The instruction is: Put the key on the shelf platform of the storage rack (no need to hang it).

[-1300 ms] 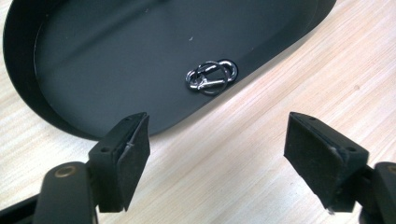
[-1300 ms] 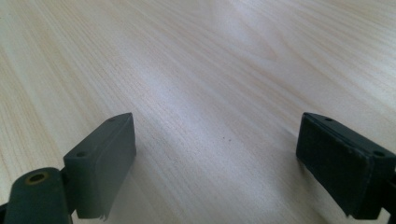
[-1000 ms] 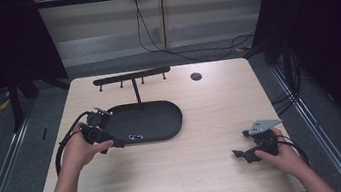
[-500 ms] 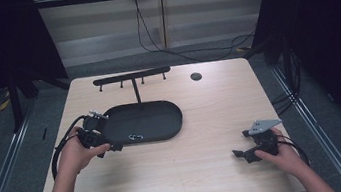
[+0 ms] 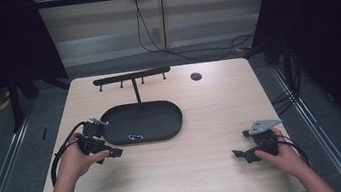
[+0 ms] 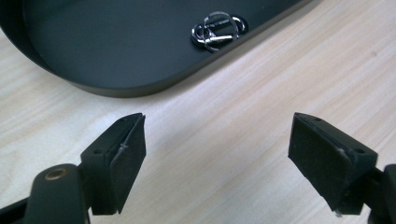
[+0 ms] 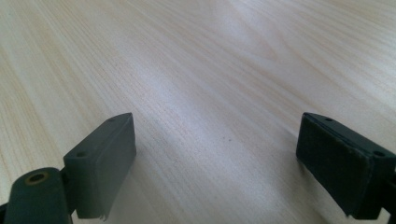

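A black oval tray lies on the wooden table, and a small bunch of silver rings rests near its front rim. In the left gripper view the rings lie inside the tray, beyond the open jaws. My left gripper sits low over the table just left of the tray's front edge, open and holding nothing. My right gripper rests near the table's front right, open over bare wood, with a grey plate on top of it.
A black T-shaped stand with small pegs rises from the tray's back. A round dark cable hole lies at the back right of the table. Cables hang behind the table. Dark curtains stand on both sides.
My left gripper has drawn back from the tray toward the front left, and now points at the tray's front edge. The right gripper has stayed put.
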Demonstrator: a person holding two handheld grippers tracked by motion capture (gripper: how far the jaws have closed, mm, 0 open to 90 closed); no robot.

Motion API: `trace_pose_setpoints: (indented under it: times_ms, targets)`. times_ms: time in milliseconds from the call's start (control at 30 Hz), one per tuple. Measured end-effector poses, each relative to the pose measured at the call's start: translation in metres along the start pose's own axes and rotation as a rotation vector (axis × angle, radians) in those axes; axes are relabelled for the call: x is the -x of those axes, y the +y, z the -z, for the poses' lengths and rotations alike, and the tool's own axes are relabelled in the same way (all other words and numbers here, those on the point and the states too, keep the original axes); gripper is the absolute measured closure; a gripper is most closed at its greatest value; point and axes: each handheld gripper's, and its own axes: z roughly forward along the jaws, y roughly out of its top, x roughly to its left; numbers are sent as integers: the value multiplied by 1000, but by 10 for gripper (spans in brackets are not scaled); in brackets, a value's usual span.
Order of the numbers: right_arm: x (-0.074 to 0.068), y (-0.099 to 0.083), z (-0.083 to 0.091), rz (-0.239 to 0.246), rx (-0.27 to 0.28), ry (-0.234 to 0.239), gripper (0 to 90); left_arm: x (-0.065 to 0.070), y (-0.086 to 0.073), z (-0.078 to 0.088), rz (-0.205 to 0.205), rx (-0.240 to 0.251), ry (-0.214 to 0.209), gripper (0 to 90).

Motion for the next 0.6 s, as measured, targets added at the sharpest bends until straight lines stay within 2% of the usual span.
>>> trace_pose_setpoints:
  times_ms: [233, 467, 600]
  targets:
    - [0, 0, 0, 0, 0, 0, 115, 0, -9, -3, 6, 2, 4, 190]
    - [0, 0, 0, 0, 0, 0, 114, -4, -20, -7, -5, 1, -11, 168]
    - [0, 0, 0, 0, 0, 0, 115, -6, -27, -9, 3, 1, -22, 161]
